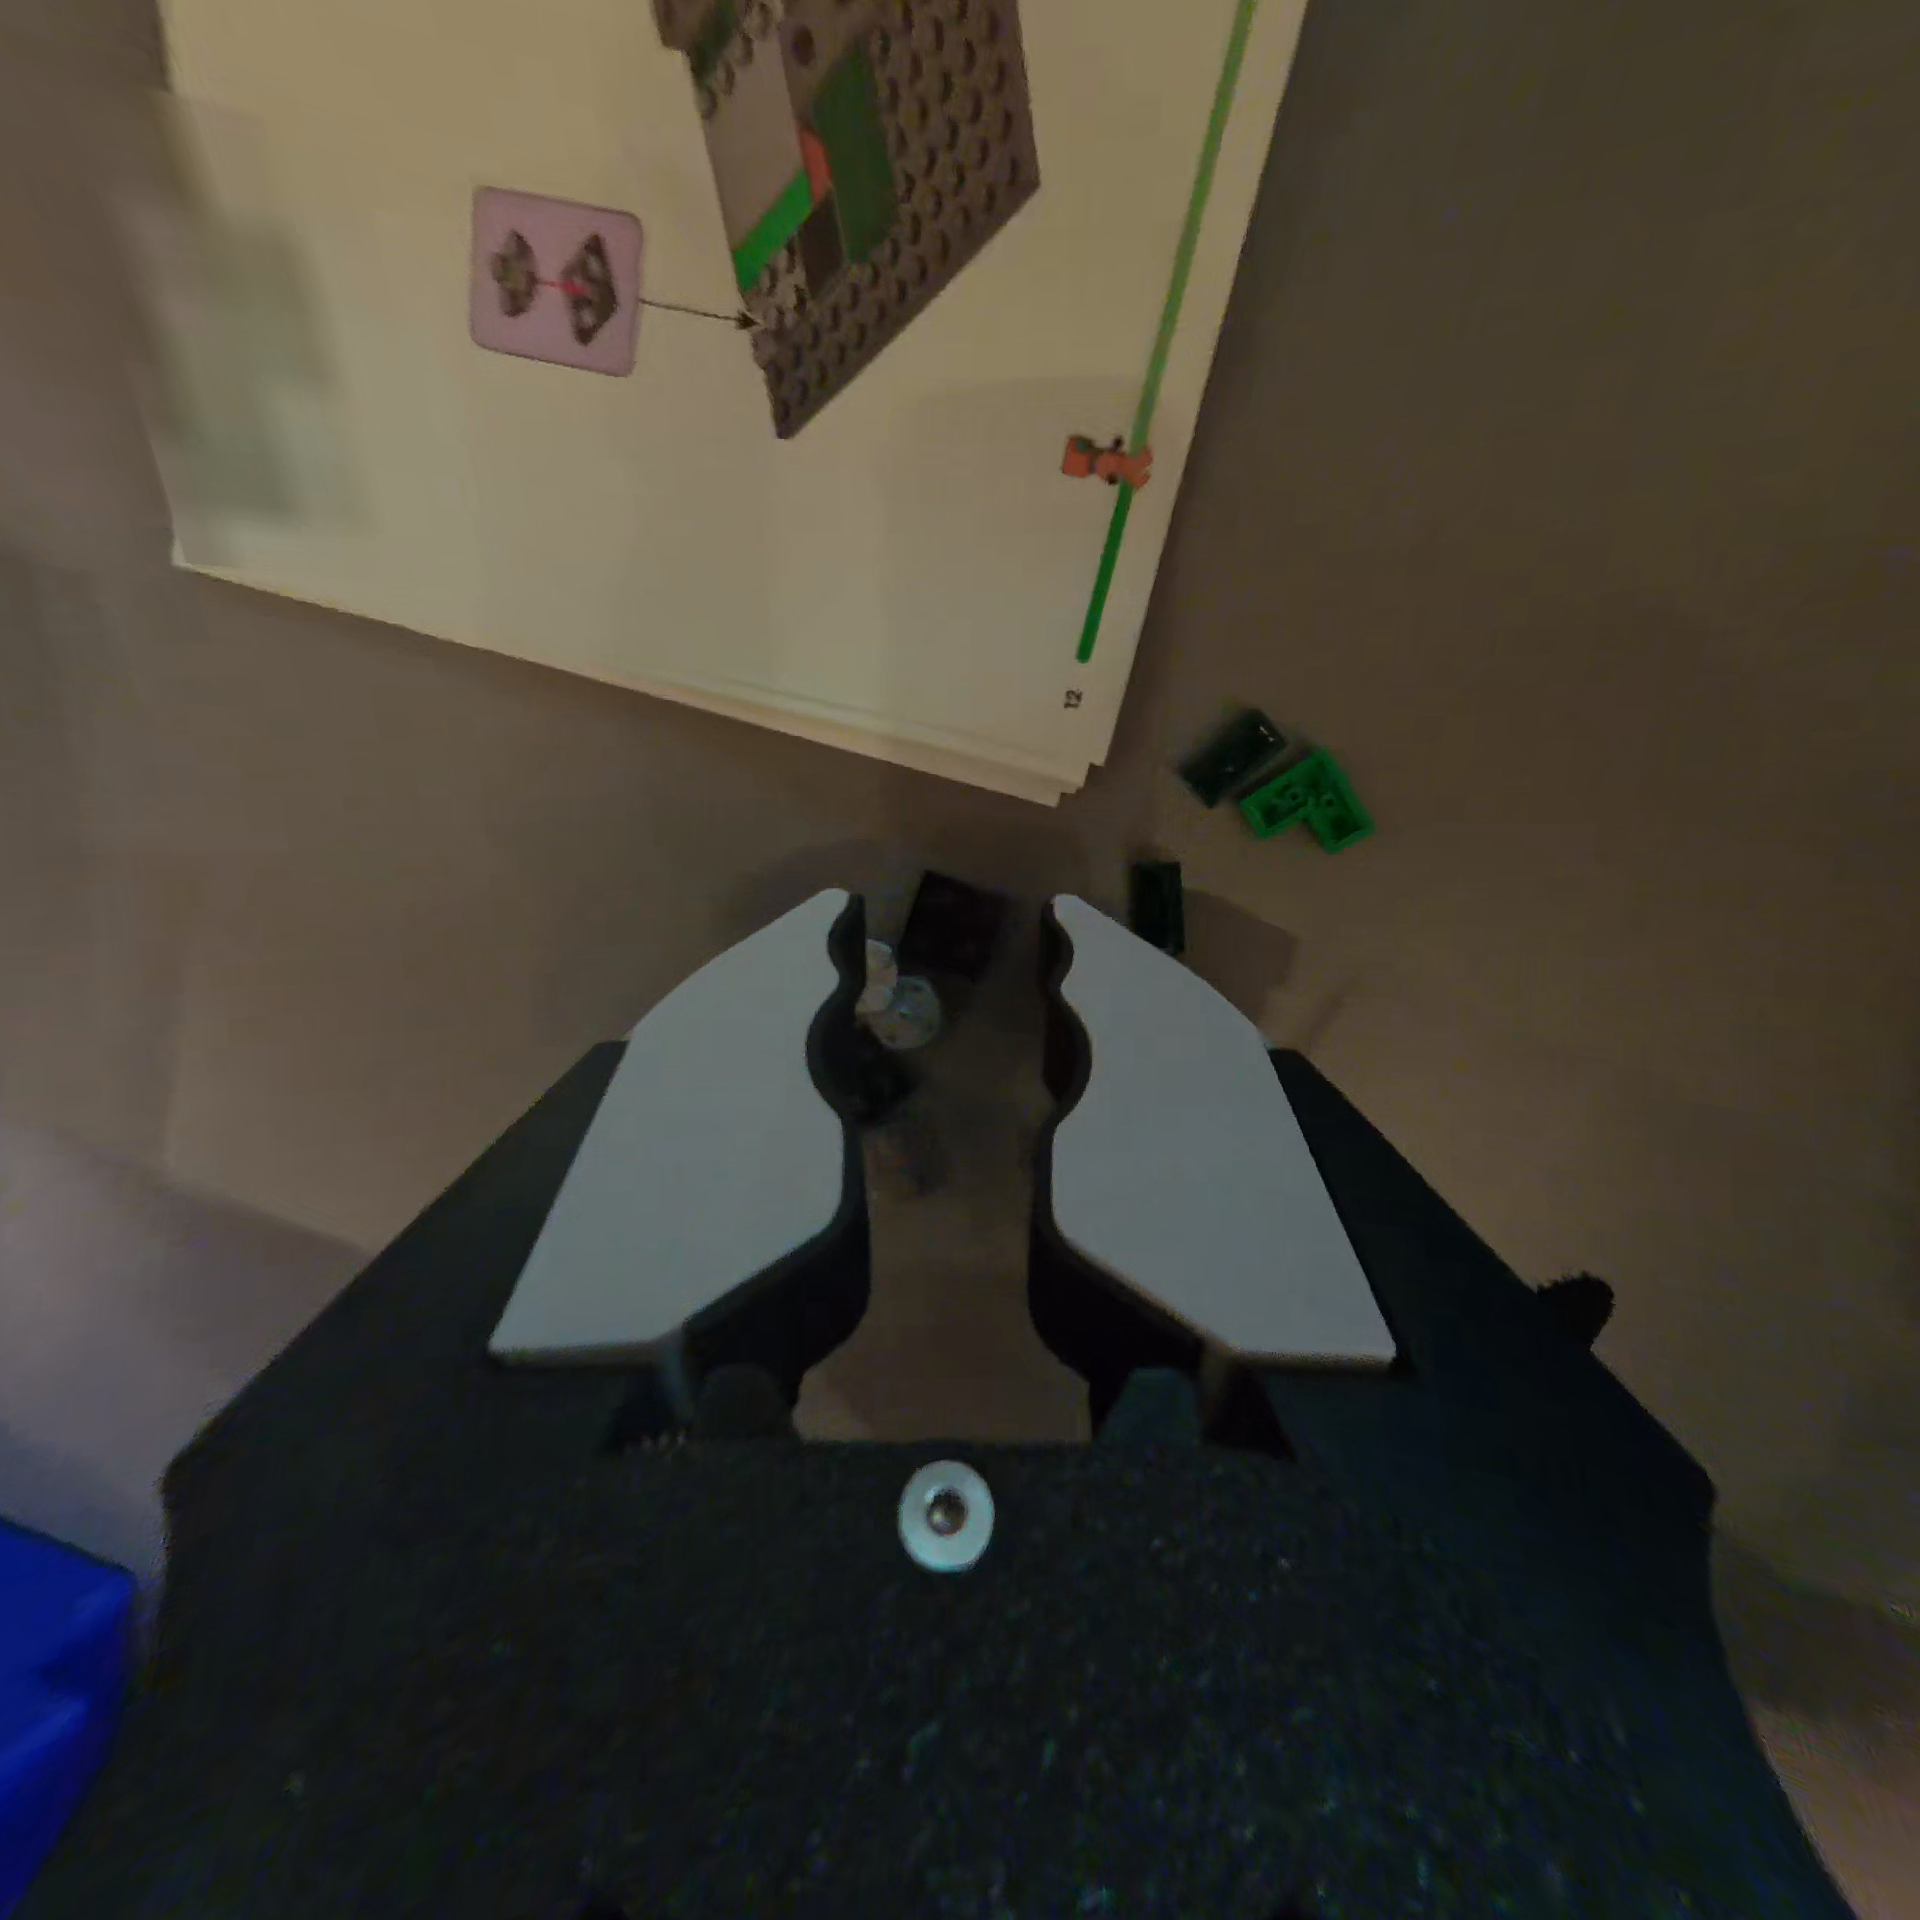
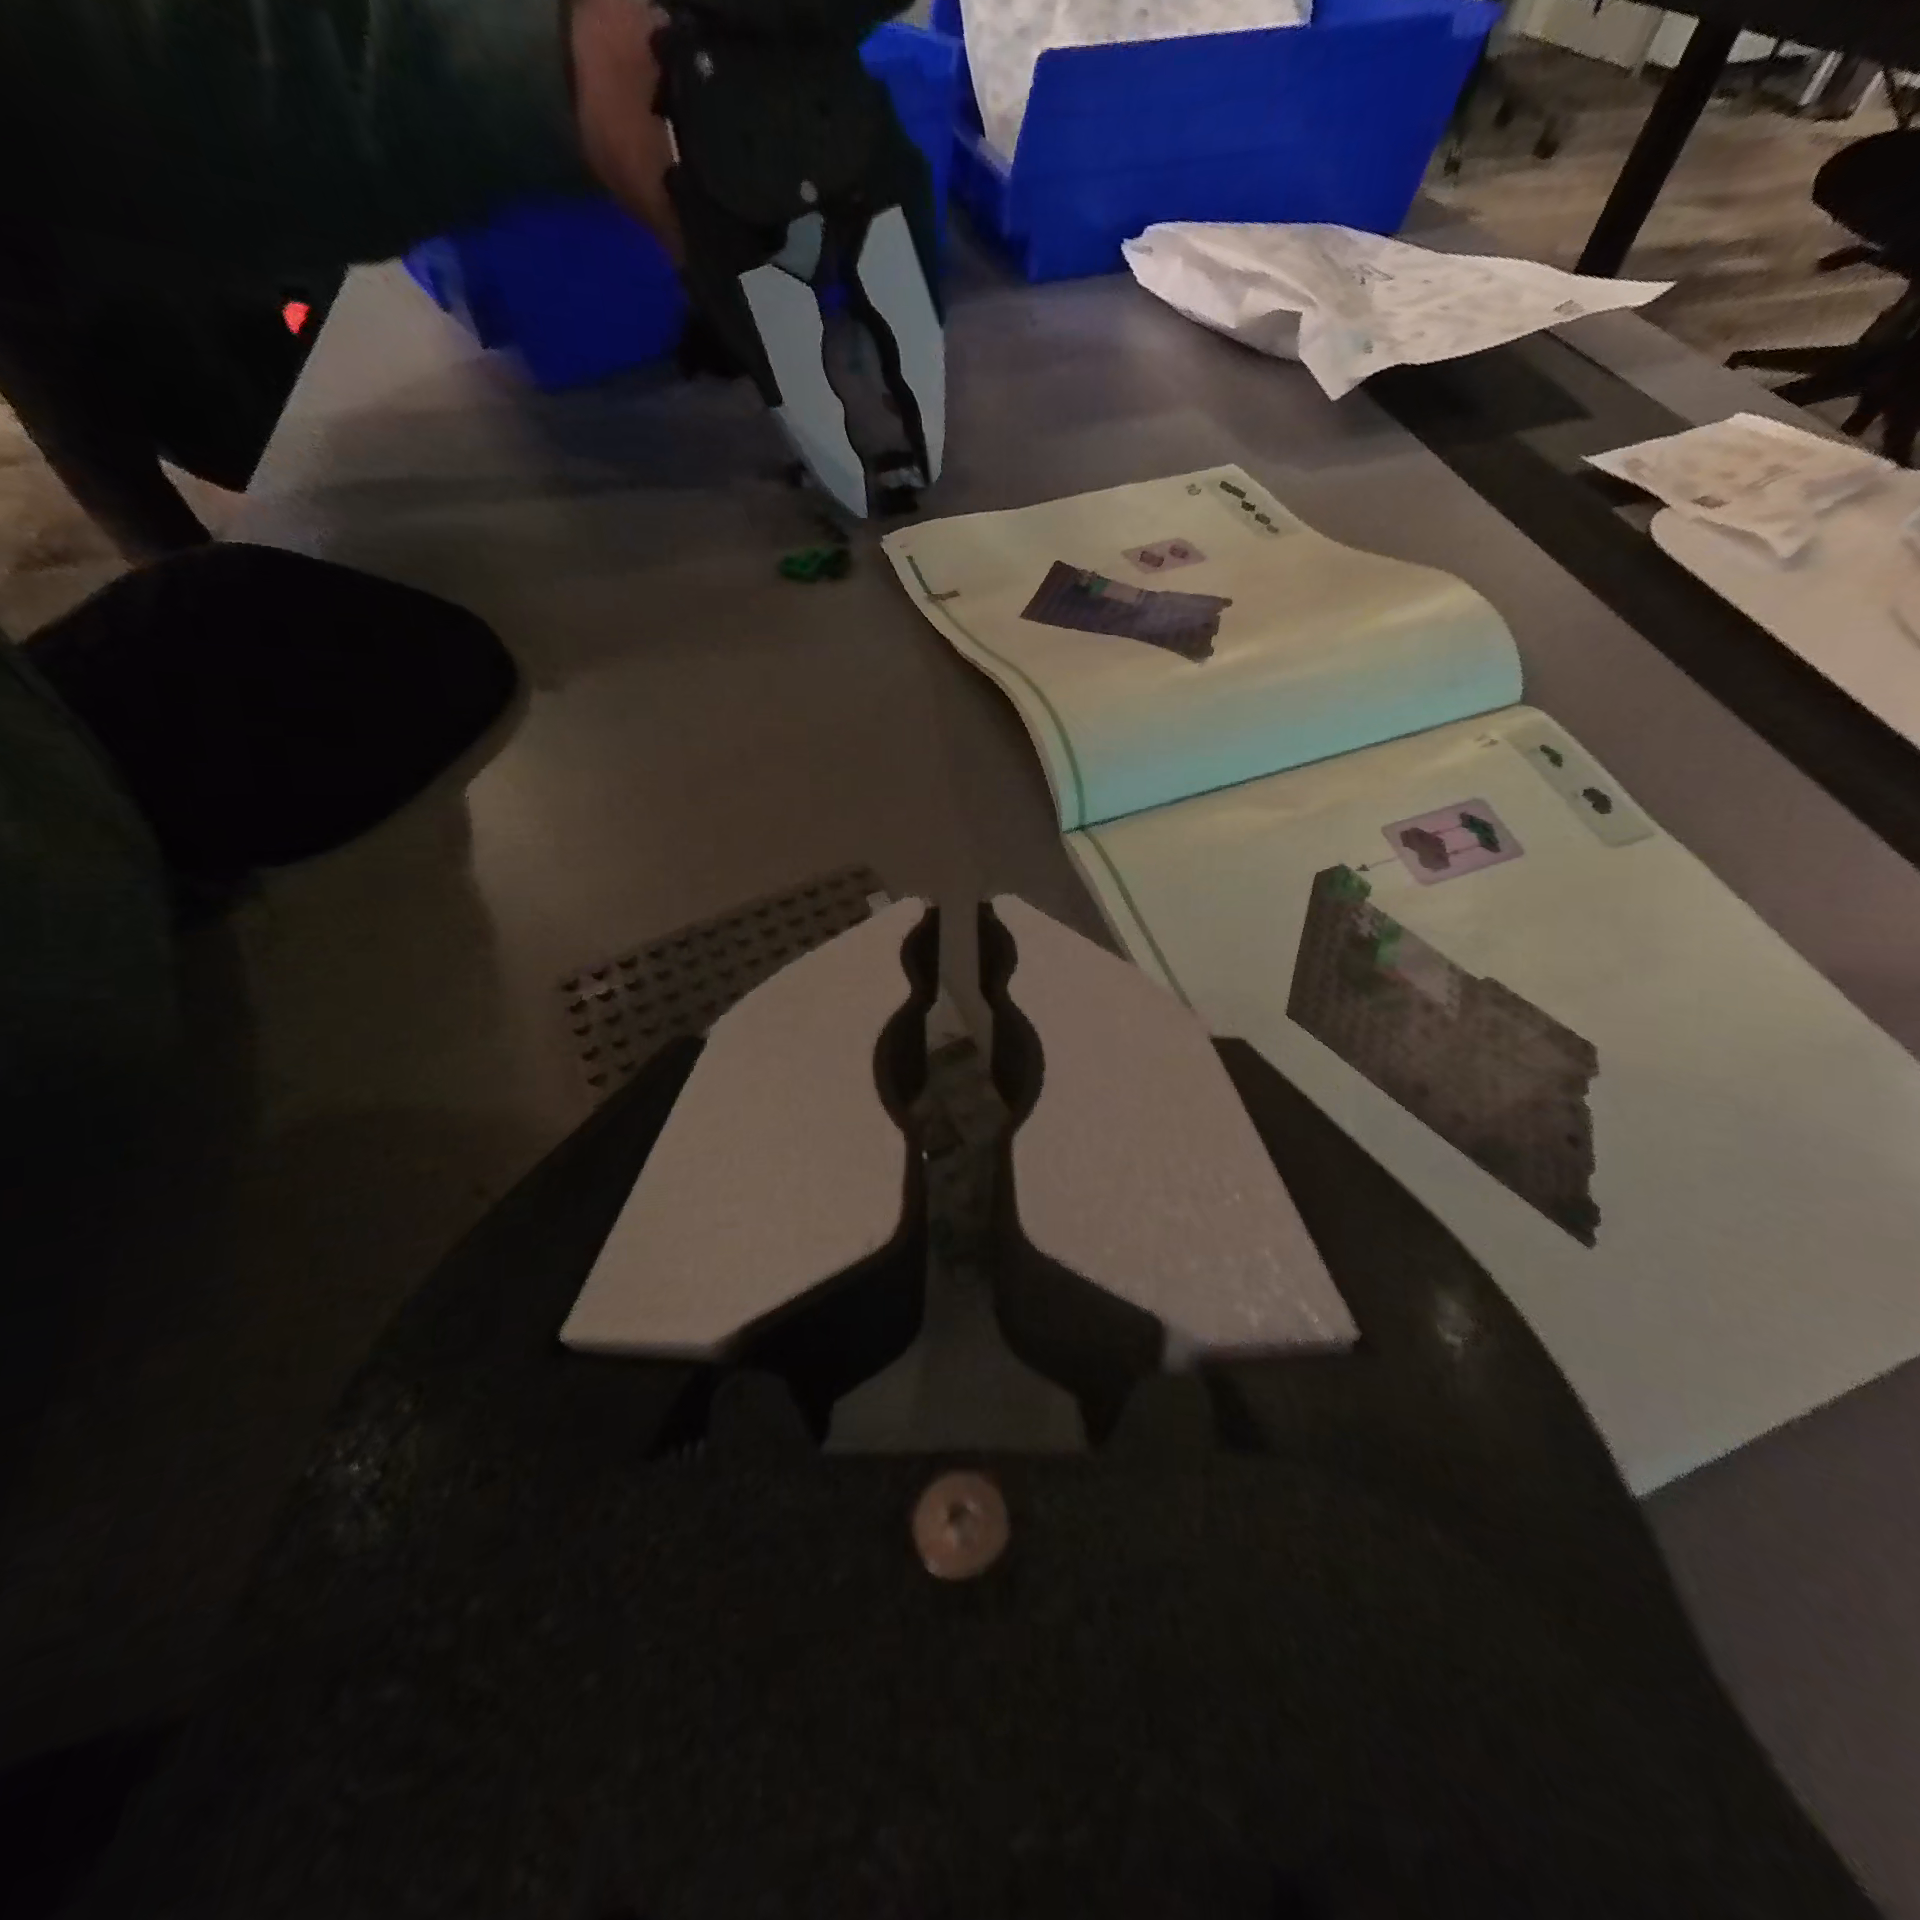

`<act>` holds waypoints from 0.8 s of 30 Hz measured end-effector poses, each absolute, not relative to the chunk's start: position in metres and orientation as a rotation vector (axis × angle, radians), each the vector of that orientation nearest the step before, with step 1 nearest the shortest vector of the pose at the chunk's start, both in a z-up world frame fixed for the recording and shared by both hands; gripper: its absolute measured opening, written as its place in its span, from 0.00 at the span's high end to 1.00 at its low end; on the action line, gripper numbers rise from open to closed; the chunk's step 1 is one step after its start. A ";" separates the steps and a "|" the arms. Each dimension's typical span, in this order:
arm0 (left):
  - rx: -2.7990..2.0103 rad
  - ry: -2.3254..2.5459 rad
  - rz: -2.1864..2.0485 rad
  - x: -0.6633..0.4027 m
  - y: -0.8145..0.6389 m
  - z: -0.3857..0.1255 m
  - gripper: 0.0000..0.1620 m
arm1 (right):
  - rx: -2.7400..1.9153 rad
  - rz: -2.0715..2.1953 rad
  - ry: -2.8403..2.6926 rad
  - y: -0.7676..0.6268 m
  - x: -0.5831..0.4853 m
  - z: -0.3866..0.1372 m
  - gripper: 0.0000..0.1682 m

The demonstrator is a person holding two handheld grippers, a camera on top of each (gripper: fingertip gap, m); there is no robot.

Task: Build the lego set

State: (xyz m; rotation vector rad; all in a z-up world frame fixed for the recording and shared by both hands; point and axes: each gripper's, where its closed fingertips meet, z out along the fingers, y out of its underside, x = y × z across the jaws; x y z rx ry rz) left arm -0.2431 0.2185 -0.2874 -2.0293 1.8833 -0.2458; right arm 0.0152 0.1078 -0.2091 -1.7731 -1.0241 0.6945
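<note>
Left gripper (image 1: 951,914): jaws spread, pointed down at the grey table (image 1: 1558,520); nothing is seen clamped. Small loose pieces (image 1: 899,1008), pale, round and blurred, are seen on the table in the gap, nearer the left finger, with a dark piece (image 1: 951,925) just past the tips. A dark green brick (image 1: 1156,902) lies just beside the right fingertip. Further out, a dark green tile (image 1: 1231,756) is touching a bright green L-shaped plate (image 1: 1307,802), near the corner of the instruction booklet (image 1: 727,520). A blue bin (image 1: 52,1704) is cut off at lower left.

Right gripper (image 2: 958,920): jaws nearly together, a narrow slit left; whether anything is pinched cannot be told. A grey studded baseplate (image 2: 717,966) lies flat on the table beneath and left of the tips. The open booklet is laid just right of it. Further off, the left gripper stands tips-down near the booklet's far corner. Beyond that, blue bins (image 2: 1226,135) and crumpled white paper bags (image 2: 1382,296) are seen.
</note>
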 end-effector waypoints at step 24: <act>-1.867 1.923 -0.517 -0.155 0.148 -0.256 0.90 | -1.887 0.523 -0.827 0.109 0.055 -0.213 0.97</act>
